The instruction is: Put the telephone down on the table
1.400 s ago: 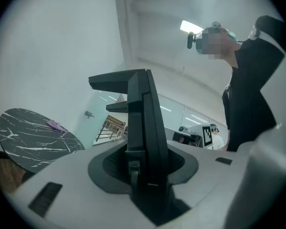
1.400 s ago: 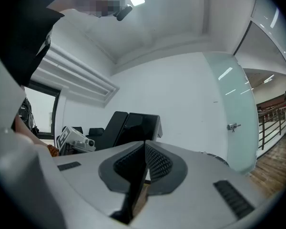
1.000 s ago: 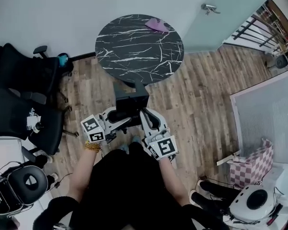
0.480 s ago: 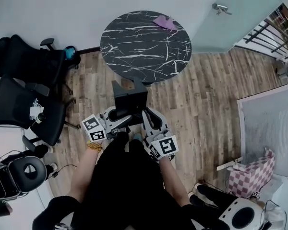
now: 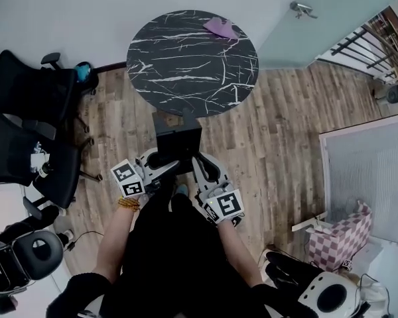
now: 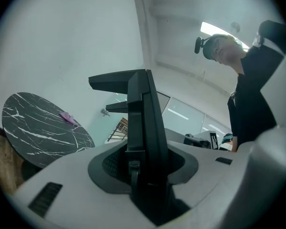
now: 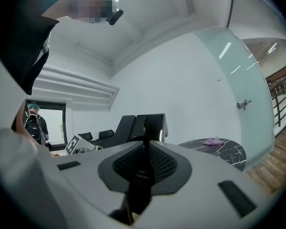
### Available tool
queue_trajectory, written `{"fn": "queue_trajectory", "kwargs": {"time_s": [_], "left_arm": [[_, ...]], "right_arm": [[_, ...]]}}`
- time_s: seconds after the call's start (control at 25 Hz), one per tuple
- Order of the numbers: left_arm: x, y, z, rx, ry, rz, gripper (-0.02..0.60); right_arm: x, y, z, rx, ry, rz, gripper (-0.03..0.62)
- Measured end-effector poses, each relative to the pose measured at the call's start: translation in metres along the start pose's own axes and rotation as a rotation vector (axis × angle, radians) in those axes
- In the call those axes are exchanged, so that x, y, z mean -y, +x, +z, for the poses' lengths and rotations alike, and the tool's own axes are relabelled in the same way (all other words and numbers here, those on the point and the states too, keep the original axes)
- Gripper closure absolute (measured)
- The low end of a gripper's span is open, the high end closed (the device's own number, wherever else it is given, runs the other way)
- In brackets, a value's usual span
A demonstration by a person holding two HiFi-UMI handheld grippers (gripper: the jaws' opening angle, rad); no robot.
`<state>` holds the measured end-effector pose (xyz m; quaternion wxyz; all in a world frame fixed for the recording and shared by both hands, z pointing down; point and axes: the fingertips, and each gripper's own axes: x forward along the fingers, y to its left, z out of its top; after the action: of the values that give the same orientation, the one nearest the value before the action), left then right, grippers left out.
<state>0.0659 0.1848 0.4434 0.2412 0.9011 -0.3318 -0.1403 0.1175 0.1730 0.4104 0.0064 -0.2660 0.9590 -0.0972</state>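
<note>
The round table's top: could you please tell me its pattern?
Tabletop: black with white veins, best in the head view.

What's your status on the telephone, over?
Left gripper and right gripper both shut on telephone. Telephone in the air, short of marble table. Purple cloth at table's far edge.

The person [image 5: 172,257] has stepped slightly closer to the table [image 5: 186,65].

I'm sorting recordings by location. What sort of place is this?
Probably an office or workroom: black swivel chairs, a round black marble-patterned table on wood-look flooring, and a frosted glass door with a lever handle beyond it.
</note>
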Motion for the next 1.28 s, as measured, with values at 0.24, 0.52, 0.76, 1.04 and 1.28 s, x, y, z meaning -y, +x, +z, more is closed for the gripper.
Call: {"fn": "queue_trajectory", "kwargs": {"time_s": [0.24,0.52,0.76,1.04,1.28], "left_arm": [[-0.04,0.01,0.023,0.02,-0.029,-0.02,0.41],[-0.083,0.017,0.052,0.018,-0.06,-0.068,0.41],[-0.115,0.019,0.069,0.002,-0.077,-0.112,0.41],[-0.152,0.017,0.067,-0.05,-0.101,-0.139,0.41],[-0.18,0.025,0.064,-0.086,-0.119,-0.103,0.41]], "right_arm": [[0.017,0.041,0.009,-0.01,-0.046,0.002,0.554],[0.045,0.089,0.016,-0.035,-0.074,-0.048,0.554],[0.058,0.126,0.018,-0.075,-0.086,-0.079,0.554],[0.073,0.151,0.014,-0.117,-0.097,-0.118,0.554],[0.09,0.165,0.003,-0.156,-0.081,-0.114,0.554]]}}
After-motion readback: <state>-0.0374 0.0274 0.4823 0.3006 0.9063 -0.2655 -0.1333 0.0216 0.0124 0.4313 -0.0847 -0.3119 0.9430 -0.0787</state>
